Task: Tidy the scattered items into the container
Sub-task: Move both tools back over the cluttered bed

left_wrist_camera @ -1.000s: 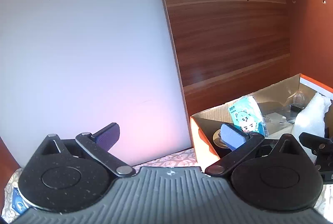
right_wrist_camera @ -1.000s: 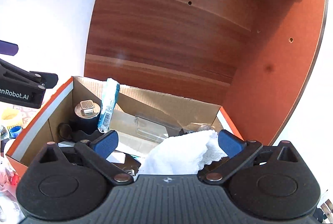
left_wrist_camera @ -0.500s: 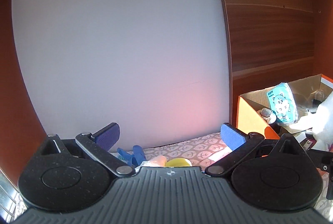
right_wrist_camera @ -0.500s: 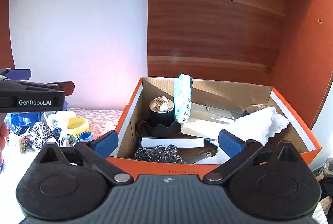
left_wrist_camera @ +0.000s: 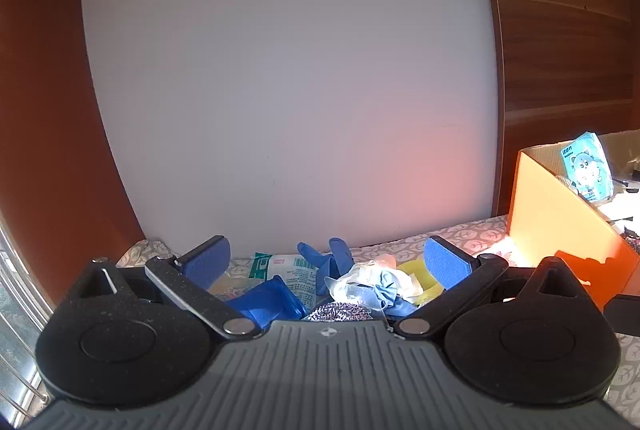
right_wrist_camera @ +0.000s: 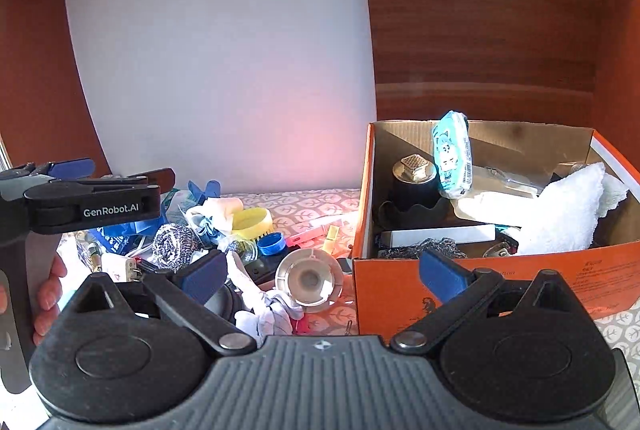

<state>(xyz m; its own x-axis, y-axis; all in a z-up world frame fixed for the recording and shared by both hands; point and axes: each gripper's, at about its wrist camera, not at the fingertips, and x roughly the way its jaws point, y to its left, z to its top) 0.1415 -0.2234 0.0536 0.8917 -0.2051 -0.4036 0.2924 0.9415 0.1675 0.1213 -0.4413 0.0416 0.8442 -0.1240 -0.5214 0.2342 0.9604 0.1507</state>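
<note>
Clutter [right_wrist_camera: 224, 230] is heaped on the desk [right_wrist_camera: 312, 204] left of the box [right_wrist_camera: 480, 270]. Both claws, left [left_wrist_camera: 326, 262] and right [right_wrist_camera: 320, 270], are spread and empty. The scourer [right_wrist_camera: 174, 240] is judged light, springy, easily pinched across its middle.

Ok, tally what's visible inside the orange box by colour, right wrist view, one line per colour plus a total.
Inside the orange box:
White: 2, the fluffy towel and the long flat box
Light blue: 1, the cartoon tissue pack
Black: 1, the jar with a metal cap
Grey metal: 1, the mesh scrubber
Total: 5 told apart; smaller pieces underneath are too hidden to count.
</note>
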